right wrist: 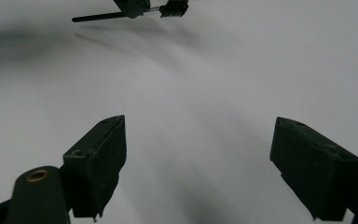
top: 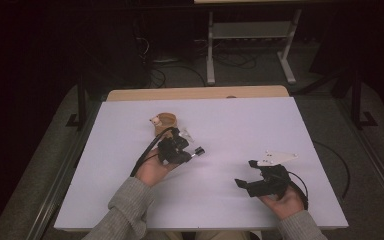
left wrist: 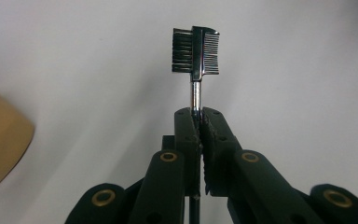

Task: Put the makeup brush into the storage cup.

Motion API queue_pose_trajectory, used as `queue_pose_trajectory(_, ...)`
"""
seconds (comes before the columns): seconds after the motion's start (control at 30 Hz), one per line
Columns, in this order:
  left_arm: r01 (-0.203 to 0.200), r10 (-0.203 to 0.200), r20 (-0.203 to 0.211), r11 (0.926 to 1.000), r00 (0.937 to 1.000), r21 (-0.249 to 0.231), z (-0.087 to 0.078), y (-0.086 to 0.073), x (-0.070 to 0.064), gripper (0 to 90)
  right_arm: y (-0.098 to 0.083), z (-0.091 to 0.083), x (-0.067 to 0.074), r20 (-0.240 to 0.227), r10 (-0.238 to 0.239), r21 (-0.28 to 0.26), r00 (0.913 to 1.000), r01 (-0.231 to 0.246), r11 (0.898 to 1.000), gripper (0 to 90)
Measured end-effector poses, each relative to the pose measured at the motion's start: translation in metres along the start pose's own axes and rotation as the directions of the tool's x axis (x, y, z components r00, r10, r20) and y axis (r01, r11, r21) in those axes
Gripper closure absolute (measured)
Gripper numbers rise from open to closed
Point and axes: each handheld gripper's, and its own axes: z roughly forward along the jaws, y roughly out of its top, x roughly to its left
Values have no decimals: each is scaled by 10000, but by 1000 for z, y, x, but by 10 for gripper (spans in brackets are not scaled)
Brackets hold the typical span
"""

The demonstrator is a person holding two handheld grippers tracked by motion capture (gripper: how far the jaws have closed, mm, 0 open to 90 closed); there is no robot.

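Gripping: left claw (left wrist: 199, 122) clamps the brow brush-comb (left wrist: 196, 50) by its metal stem, head free ahead for whatever comes next.
Waiting: right claw (right wrist: 198, 154) gapes wide, holding nothing, low over the desk (top: 240, 125).
Brush location: above mid-desk, off the surface.
Beyond: a tan cup (top: 166, 120), possibly its holder.

A shiny metal stem is seen on the brush (left wrist: 195, 56), with dark bristles on one side and fine comb teeth on the other. Matt black plastic with brass-coloured rivets is shown on the left gripper (left wrist: 199, 122) and the right gripper (right wrist: 200, 154). The table (top: 240, 125) is covered in smooth, matt white, edged with pale wood. The sleeve (top: 127, 207) is knitted grey cloth.
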Motion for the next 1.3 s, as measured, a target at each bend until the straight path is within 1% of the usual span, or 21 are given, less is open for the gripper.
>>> queue_pose_trajectory(0.1, 239, -224, 322, 9985, 9992, -497, -12, -13, 3, 859, 6, 5, 5, -260, -198, 50, 9995, 199, 9998, 193)
queue_pose_trajectory(0.17, 600, -554, 513, 9939, 9971, -927, -18, -21, 4, 859, 10, 9, 8, -387, -246, 112, 9989, 251, 9996, 193)
queue_pose_trajectory(0.2, 669, -602, 631, 9917, 9962, -1100, -22, -25, 5, 859, 12, 11, 10, -453, -280, 89, 9986, 285, 9996, 193)
queue_pose_trajectory(0.27, 869, -748, 809, 9837, 9939, -1576, -29, -31, 6, 859, 16, 15, 12, -583, -301, 103, 9978, 308, 9995, 182)
queue_pose_trajectory(0.3, 1002, -842, 912, 9770, 9923, -1882, -32, -33, 5, 859, 18, 17, 14, -576, -329, 92, 9978, 335, 9994, 178)
queue_pose_trajectory(0.43, 773, -570, 882, 9659, 9945, -2471, -44, -37, 5, 859, 26, 24, 18, -810, -361, -40, 9961, 359, 9993, 171)
queue_pose_trajectory(0.47, 773, -570, 882, 9659, 9945, -2471, -44, -37, 5, 859, 28, 26, 20, -869, -352, -50, 9956, 349, 9994, 170)
queue_pose_trajectory(0.5, 933, -665, 1045, 9561, 9923, -2778, -49, -37, 4, 859, 30, 28, 22, -942, -381, -106, 9948, 373, 9992, 164)
queue_pose_trajectory(0.6, 1038, -660, 1259, 9406, 9899, -3232, -56, -39, 2, 859, 38, 35, 28, -1176, -501, -245, 9918, 475, 9986, 157)
queue_pose_trajectory(0.67, 1201, -622, 1631, 9195, 9846, -3742, -59, -41, 1, 859, 43, 41, 32, -1510, -490, -387, 9873, 437, 9983, 171)
queue_pose_trajectory(0.7, 1401, -723, 1833, 9097, 9804, -3909, -61, -43, 1, 859, 46, 44, 34, -1715, -516, -484, 9838, 439, 9979, 182)
queue_pose_trajectory(0.73, 1549, -791, 1976, 9011, 9771, -4051, -61, -44, 1, 859, 48, 46, 36, -1875, -561, -545, 9807, 467, 9974, 186)
queue_pose_trajectory(0.8, 1687, -838, 2106, 8886, 9740, -4266, -62, -47, 1, 859, 53, 53, 41, -2127, -586, -577, 9754, 473, 9972, 198)
queue_pose_trajectory(0.9, 2093, -961, 2540, 8584, 9624, -4682, -64, -51, 1, 859, 61, 62, 50, -2480, -794, -563, 9655, 675, 9961, 220)
queue_pose_trajectory(0.93, 2187, -991, 2630, 8509, 9597, -4776, -64, -52, 0, 859, 64, 65, 52, -2625, -848, -578, 9612, 720, 9957, 230)
queue_pose_trajectory(0.97, 2196, -987, 2617, 8457, 9601, -4864, -65, -52, -1, 859, 66, 69, 55, -2743, -887, -610, 9575, 747, 9953, 241)
queue_pose_trajectory(1.0, 2181, -956, 2628, 8439, 9601, -4901, -65, -52, -2, 859, 69, 71, 57, -2812, -983, -662, 9546, 829, 9944, 249)
queue_pose_trajectory(1.03, 2243, -964, 2703, 8392, 9579, -4955, -65, -52, -3, 859, 71, 74, 59, -2891, -964, -644, 9524, 811, 9946, 258)
queue_pose_trajectory(1.1, 2245, -916, 2759, 8358, 9568, -5010, -65, -52, -5, 859, 75, 78, 62, -2947, -1045, -685, 9499, 881, 9938, 317)
queue_pose_trajectory(1.17, 2228, -880, 2777, 8353, 9566, -5026, -64, -52, -5, 859, 76, 82, 63, -2978, -1135, -901, 9479, 905, 9918, 337)
queue_pose_trajectory(1.3, 2241, -839, 2801, 8255, 9563, -5180, -62, -53, -6, 859, 77, 89, 66, -3382, -890, -921, 9369, 612, 9939, 371)
